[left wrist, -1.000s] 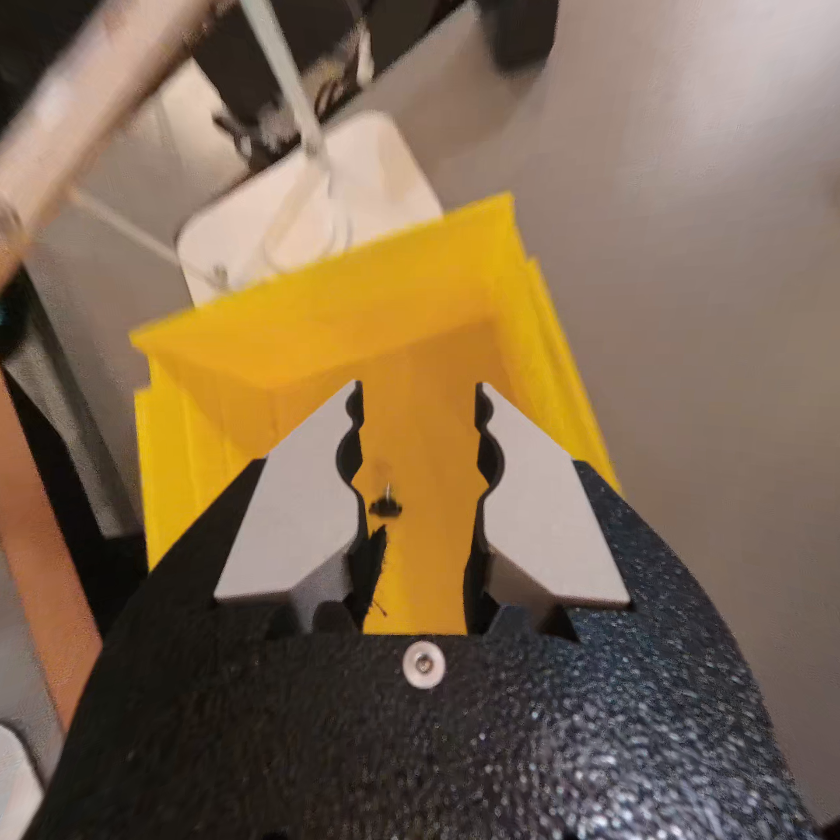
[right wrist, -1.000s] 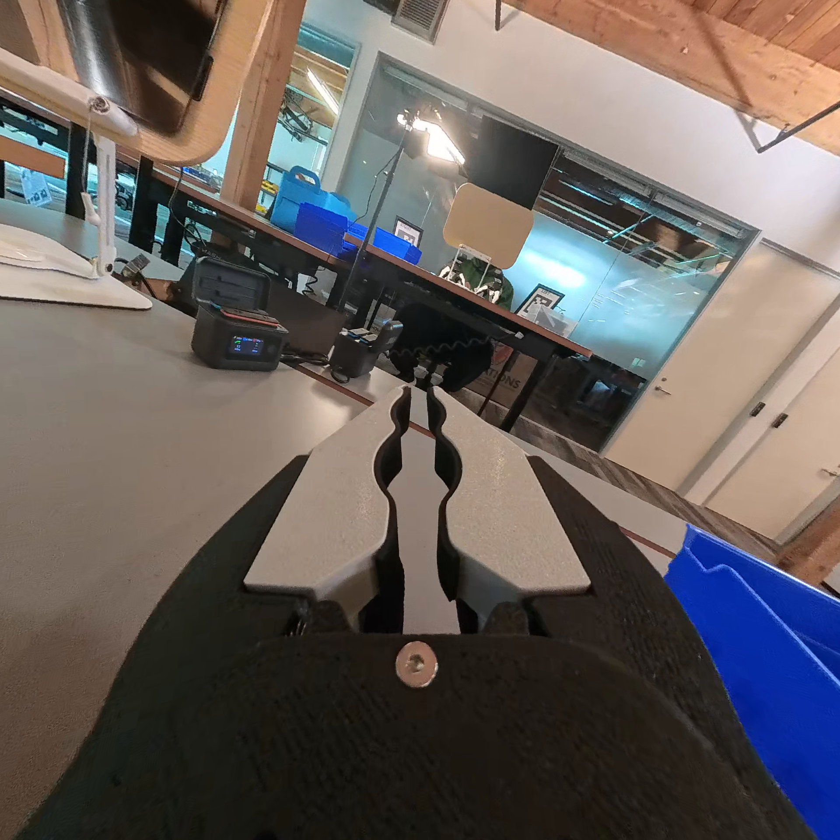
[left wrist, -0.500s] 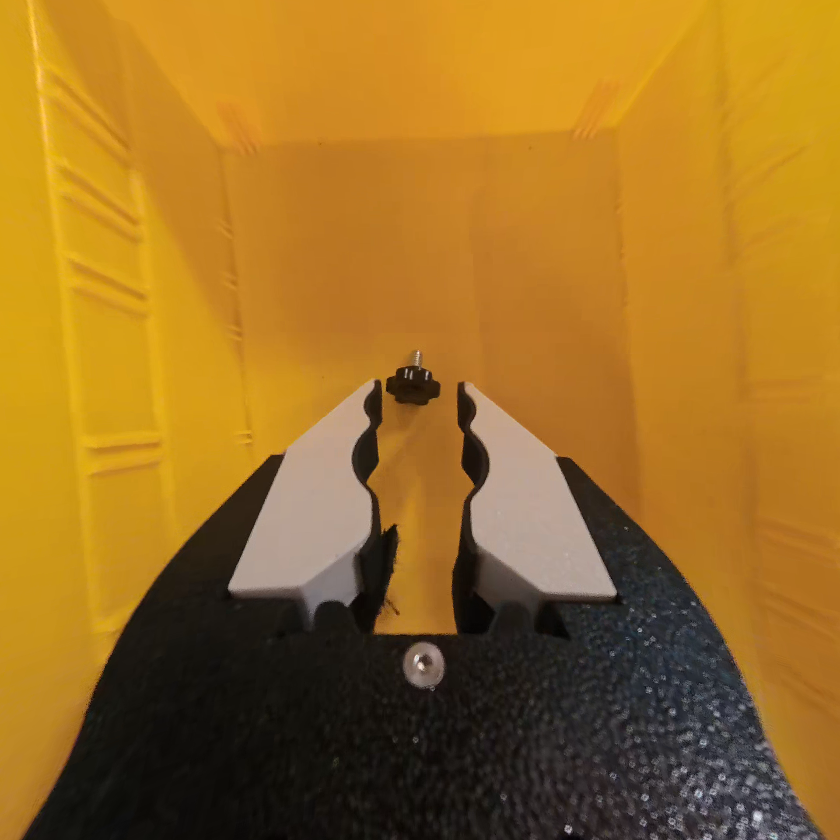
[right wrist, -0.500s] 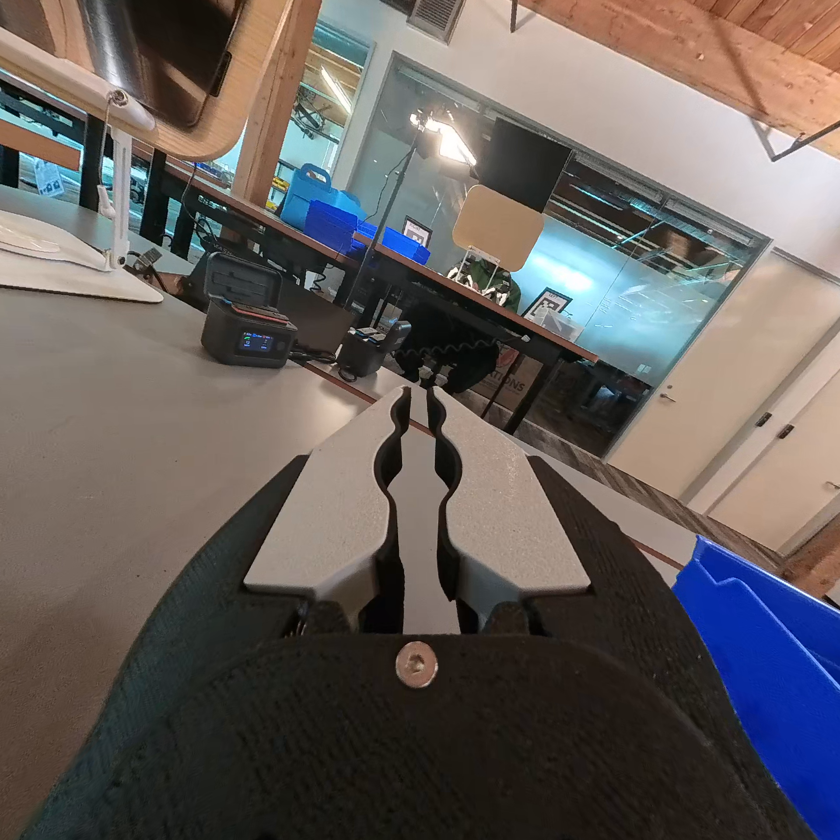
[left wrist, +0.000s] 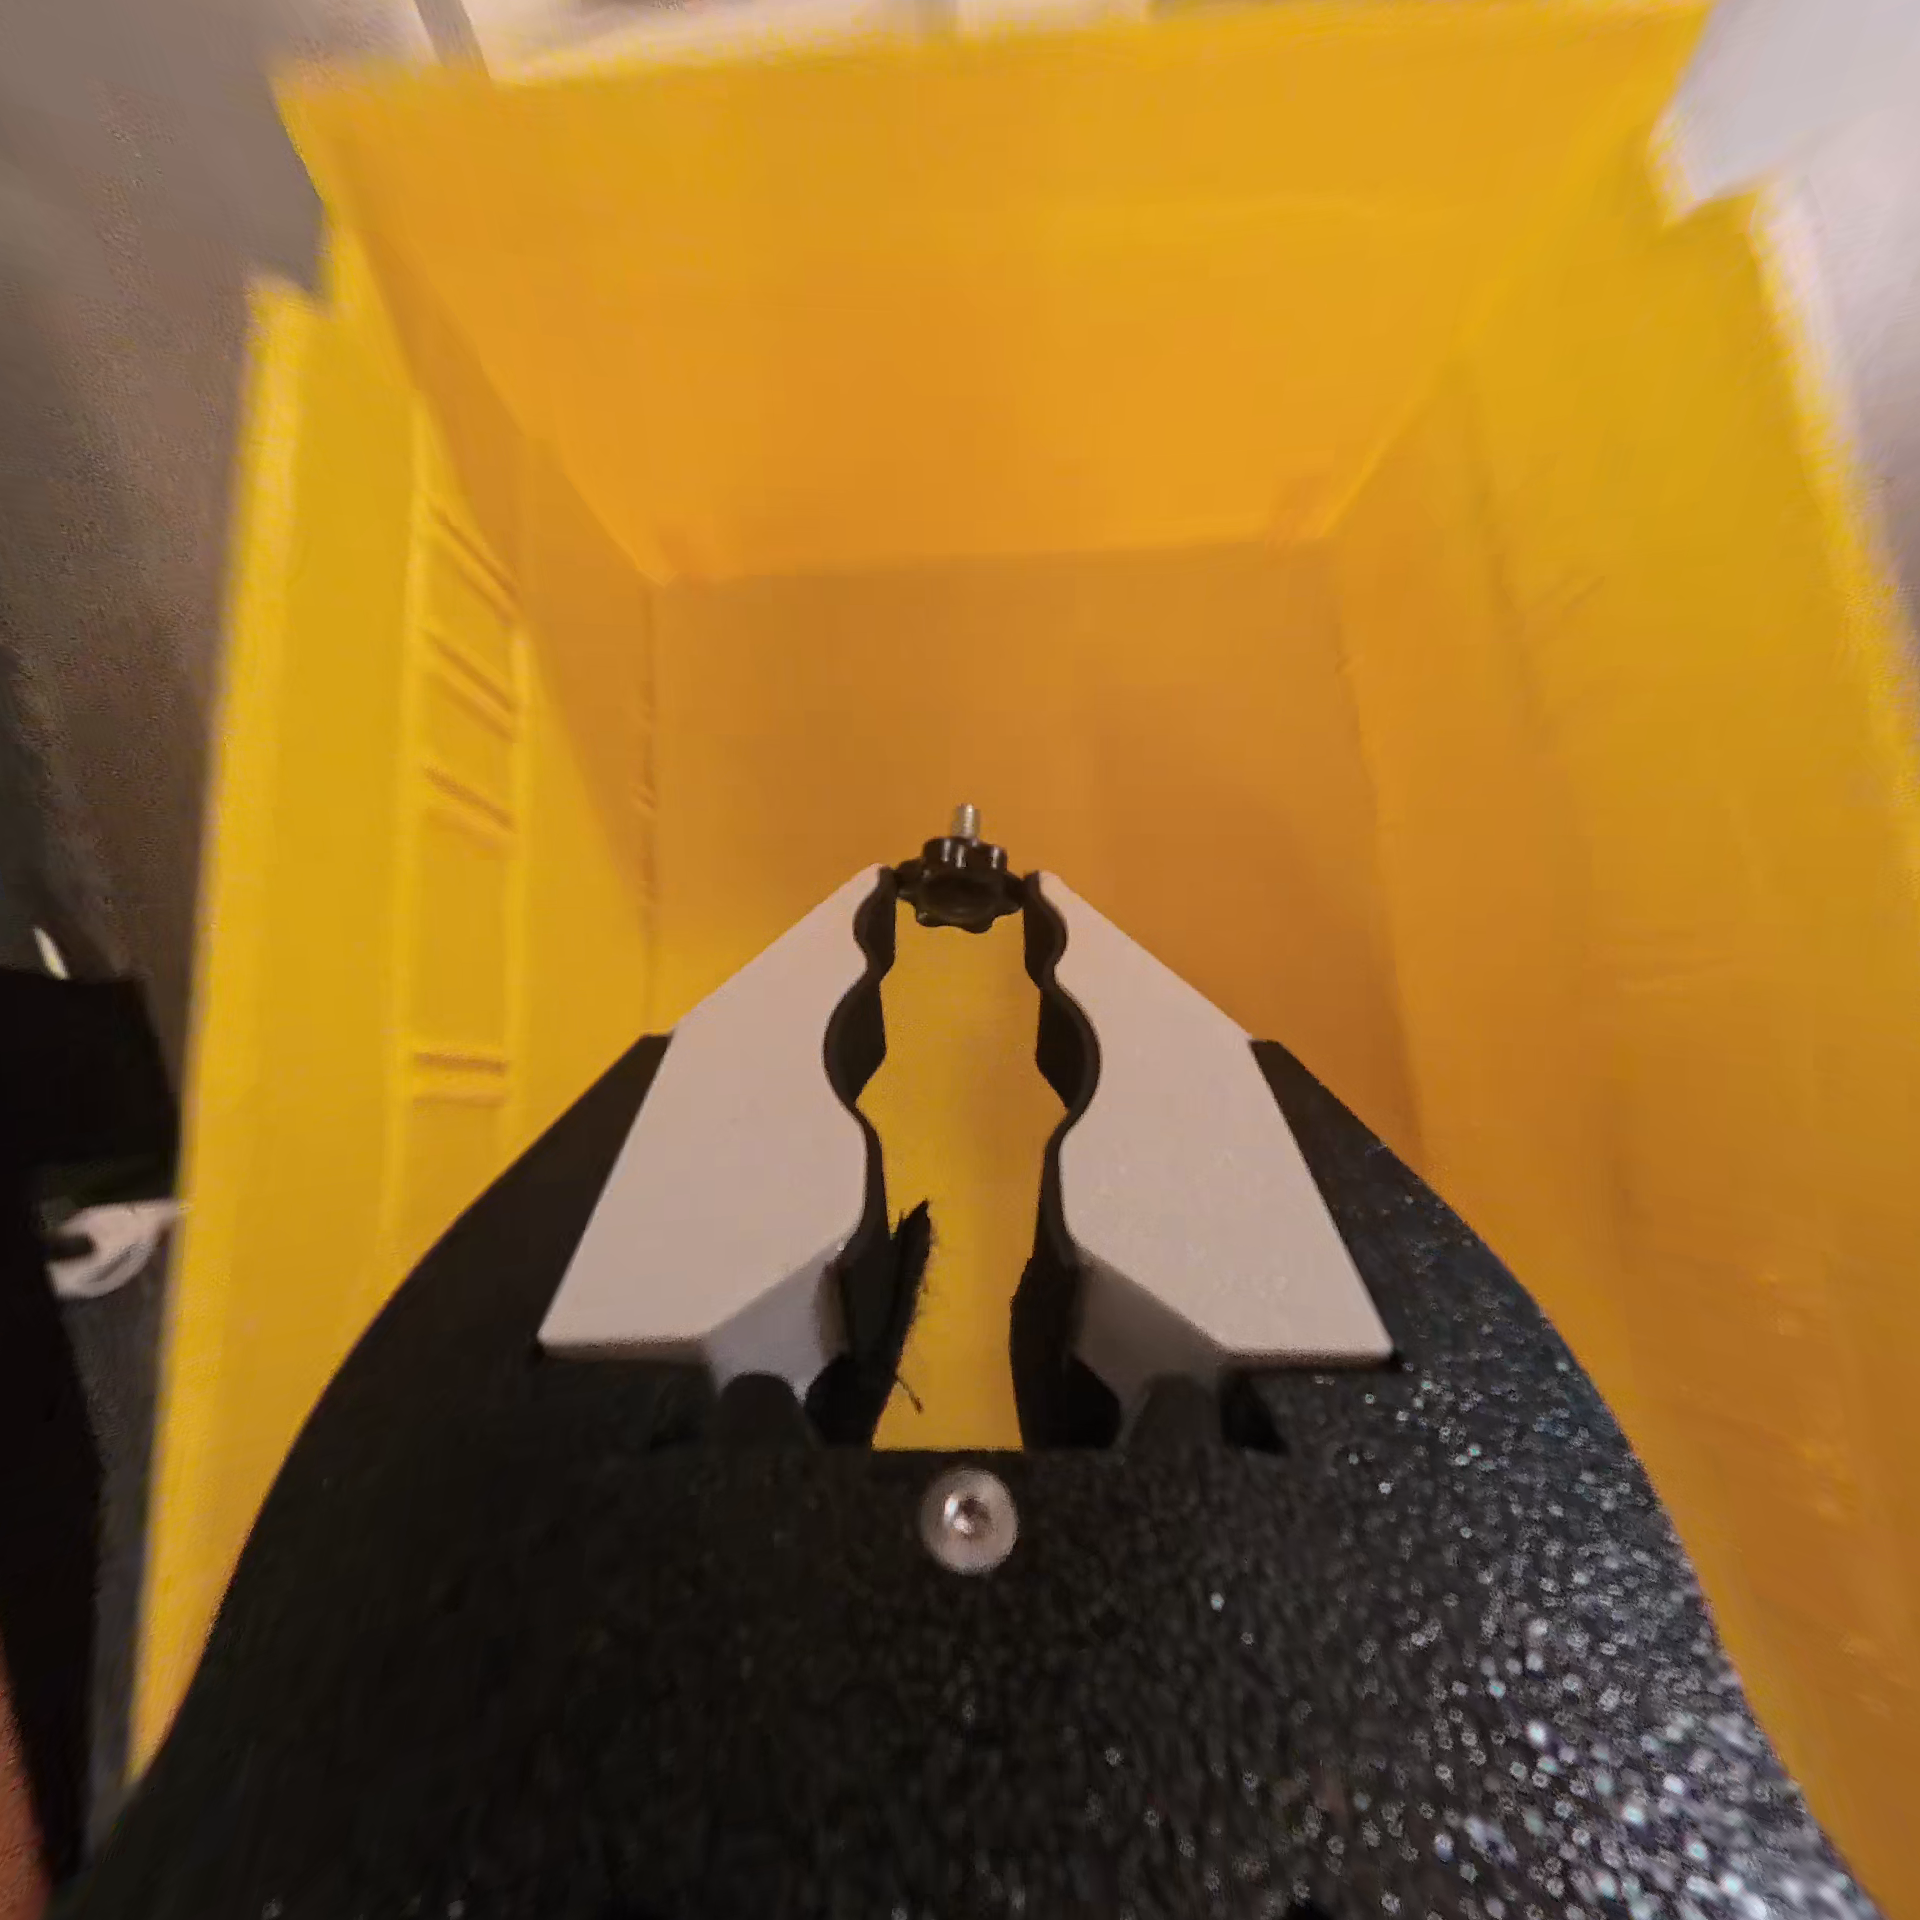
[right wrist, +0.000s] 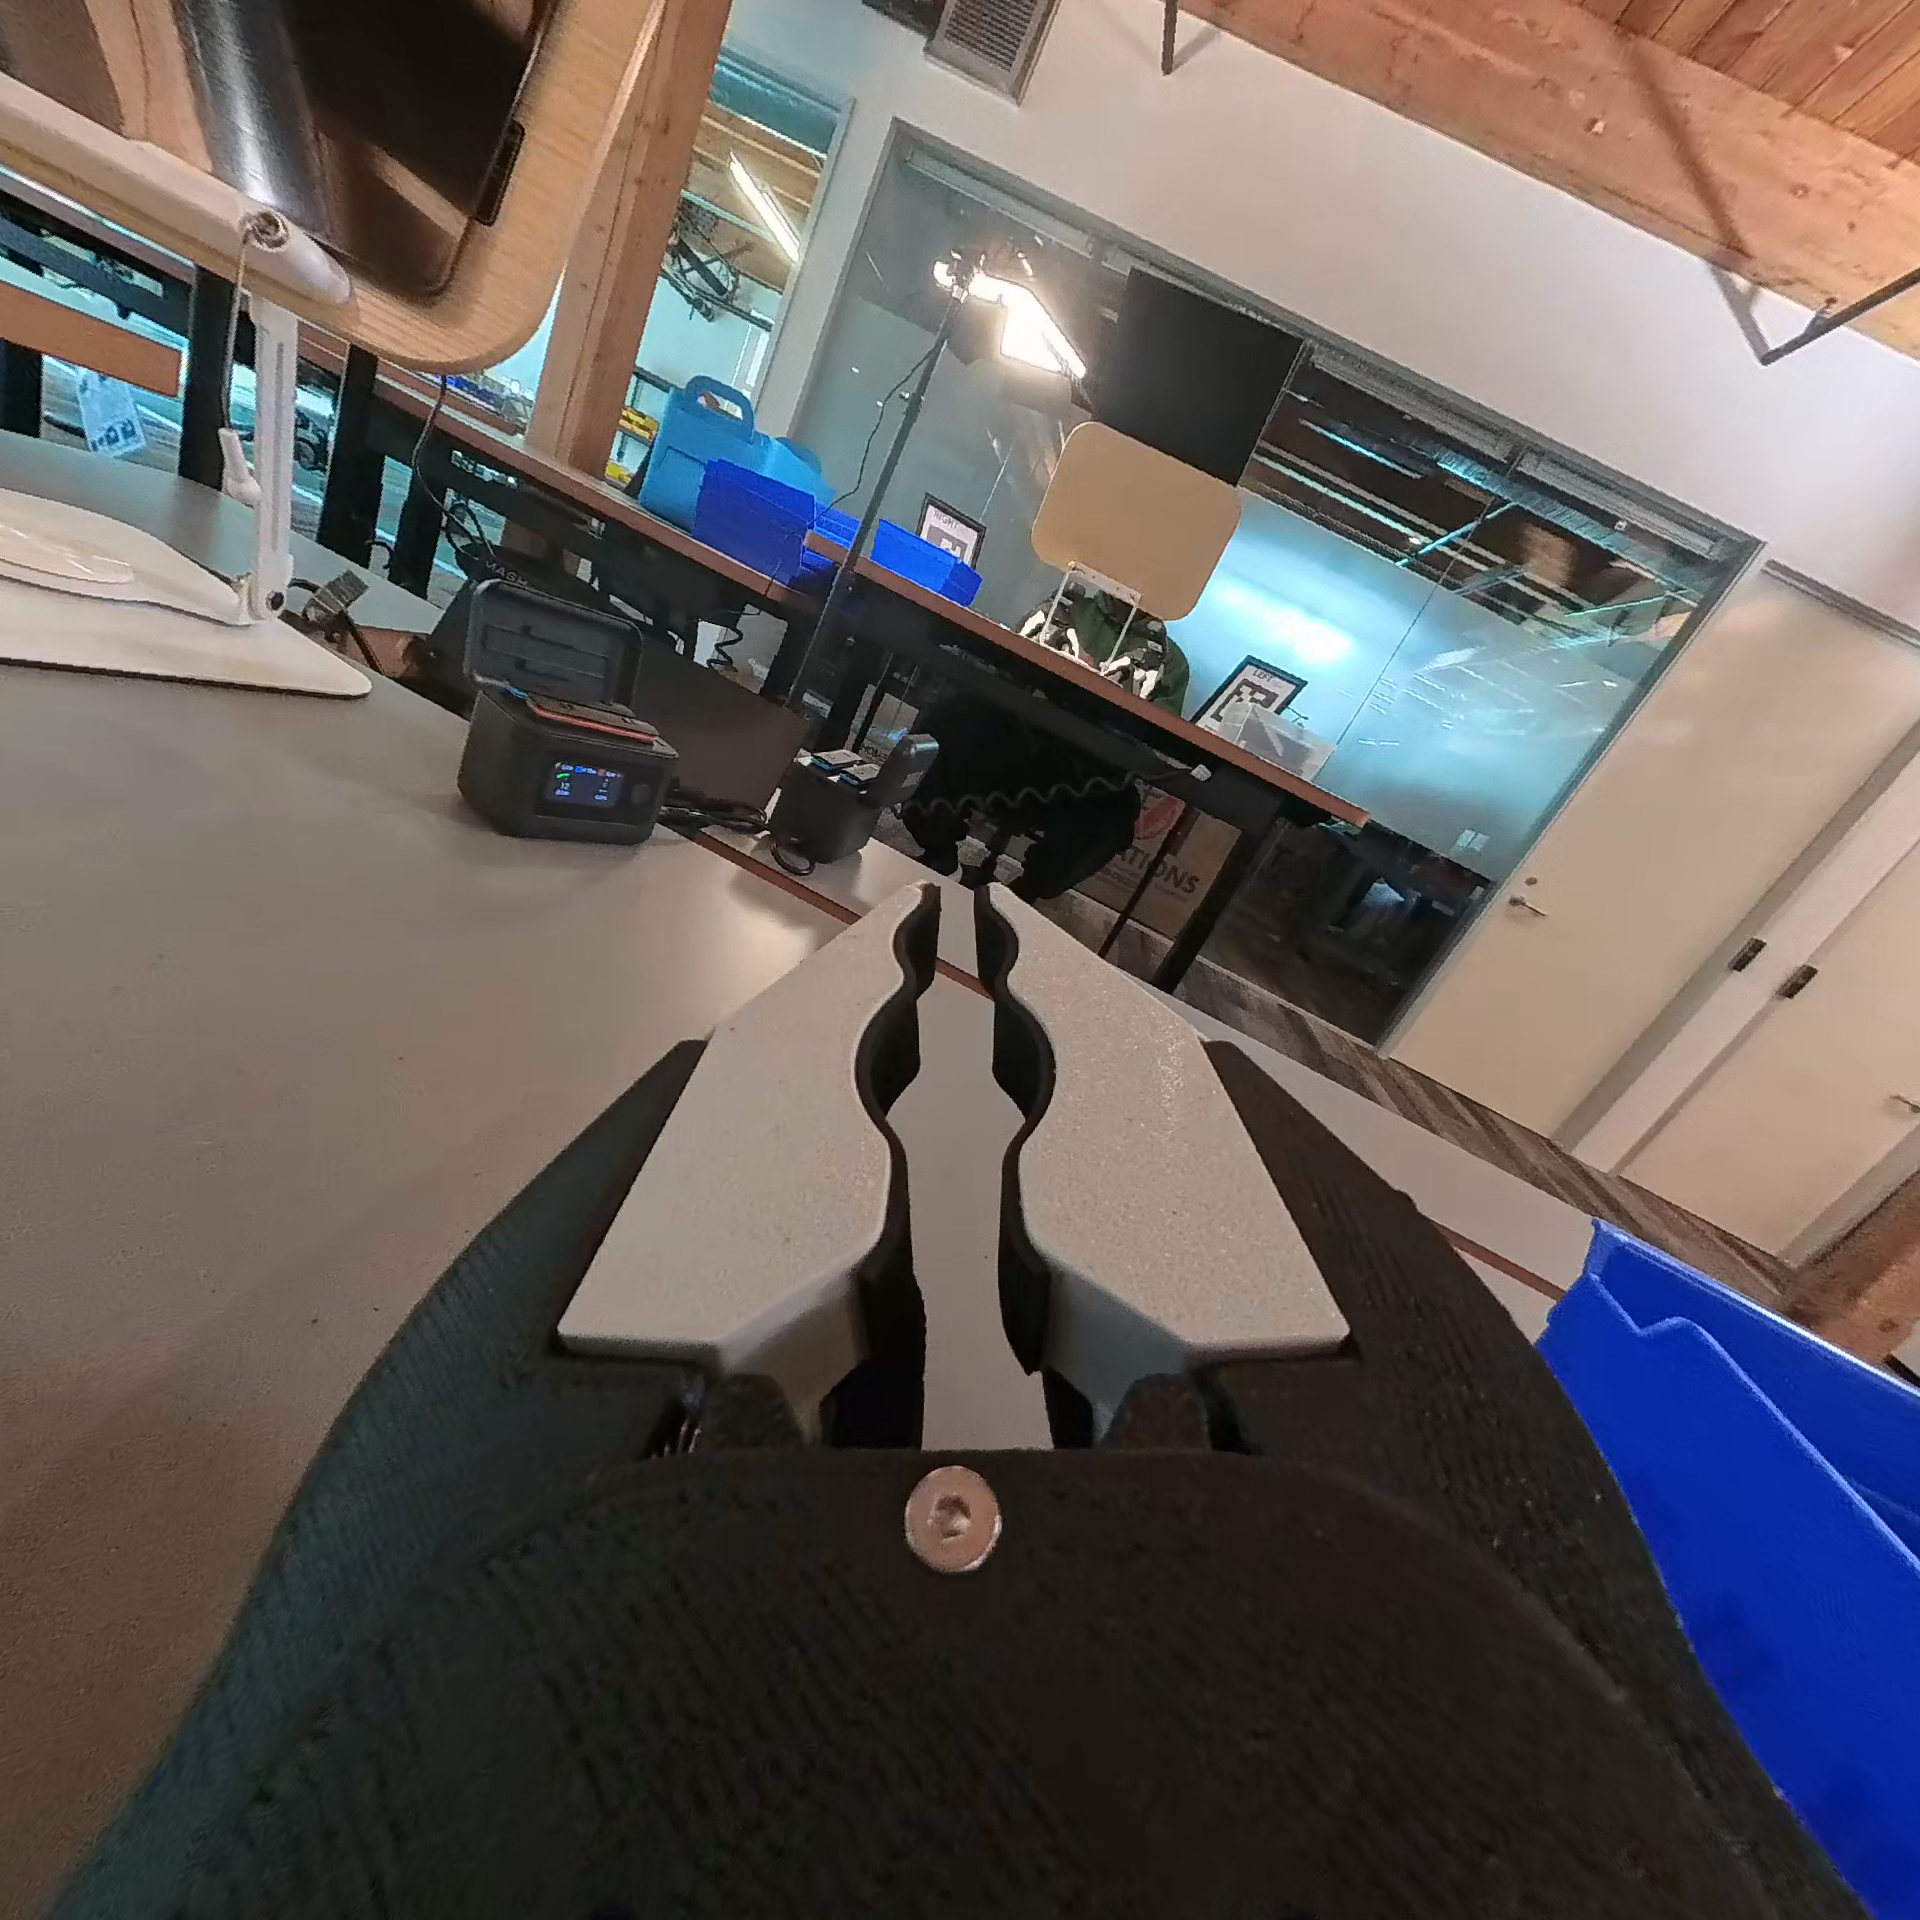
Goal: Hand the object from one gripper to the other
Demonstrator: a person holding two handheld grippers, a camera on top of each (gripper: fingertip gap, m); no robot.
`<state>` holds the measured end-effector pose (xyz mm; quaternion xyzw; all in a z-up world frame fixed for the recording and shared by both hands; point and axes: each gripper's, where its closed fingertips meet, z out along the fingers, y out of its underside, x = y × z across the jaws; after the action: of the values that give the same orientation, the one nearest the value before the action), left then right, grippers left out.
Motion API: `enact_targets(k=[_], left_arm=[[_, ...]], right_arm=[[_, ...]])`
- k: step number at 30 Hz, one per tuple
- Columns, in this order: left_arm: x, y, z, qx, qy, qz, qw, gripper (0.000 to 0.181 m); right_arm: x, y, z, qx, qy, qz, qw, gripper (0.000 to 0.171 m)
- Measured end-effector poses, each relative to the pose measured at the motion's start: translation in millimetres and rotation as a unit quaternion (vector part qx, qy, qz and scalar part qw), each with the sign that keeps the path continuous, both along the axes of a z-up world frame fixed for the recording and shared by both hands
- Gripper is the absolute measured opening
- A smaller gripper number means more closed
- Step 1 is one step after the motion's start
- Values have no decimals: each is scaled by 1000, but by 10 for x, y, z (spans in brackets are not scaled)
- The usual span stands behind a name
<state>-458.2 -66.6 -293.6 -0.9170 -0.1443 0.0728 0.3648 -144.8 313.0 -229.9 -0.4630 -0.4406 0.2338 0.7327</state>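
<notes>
A small black knob with a short metal screw stud (left wrist: 958, 906) sits between the tips of my left gripper (left wrist: 958, 891), which is shut on it. The stud points away from the camera. The knob is held above the floor of a yellow bin (left wrist: 1039, 416), whose walls surround the gripper in the left wrist view. My right gripper (right wrist: 956, 896) is shut and empty, and hovers low over a grey table (right wrist: 312, 987). Neither gripper shows in the other's view.
A blue bin (right wrist: 1766, 1507) stands close at the right gripper's right. A black device with a small screen (right wrist: 566, 774), a charger (right wrist: 831, 810) and cables lie at the table's far edge. A white stand base (right wrist: 156, 623) is at far left. The gap from one gripper's tips to the other's is roughly 50 centimeters.
My left gripper has closed on the knob and drawn back with it, so the bin's rim now shows. The right gripper has shifted only slightly.
</notes>
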Motion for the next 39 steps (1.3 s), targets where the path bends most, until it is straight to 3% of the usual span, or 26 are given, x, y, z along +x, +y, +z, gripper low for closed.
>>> enact_targets(k=[1,7,10,17,21,28,39], left_arm=[[36,63,185,21,19,-4,1000,22],[772,714,1429,125,180,-90,971,22],[1438,1310,1638,210,211,-154,942,22],[2371,2593,944,335,255,-223,879,22],[2631,2969,627,393,157,-242,873,22],[2804,3056,412,372,78,-298,876,22],[2879,3106,288,334,43,-328,883,22]], right_arm=[[0,2,2,-1,1,0,1000,4],[-35,-37,3,-1,2,9,1000,4],[-55,-114,23,-8,13,36,999,6],[-57,-265,65,29,12,66,997,14],[-138,-417,15,112,-33,68,991,26],[-398,-631,-242,341,-166,29,925,38],[-432,-657,-316,373,-192,22,907,28]])
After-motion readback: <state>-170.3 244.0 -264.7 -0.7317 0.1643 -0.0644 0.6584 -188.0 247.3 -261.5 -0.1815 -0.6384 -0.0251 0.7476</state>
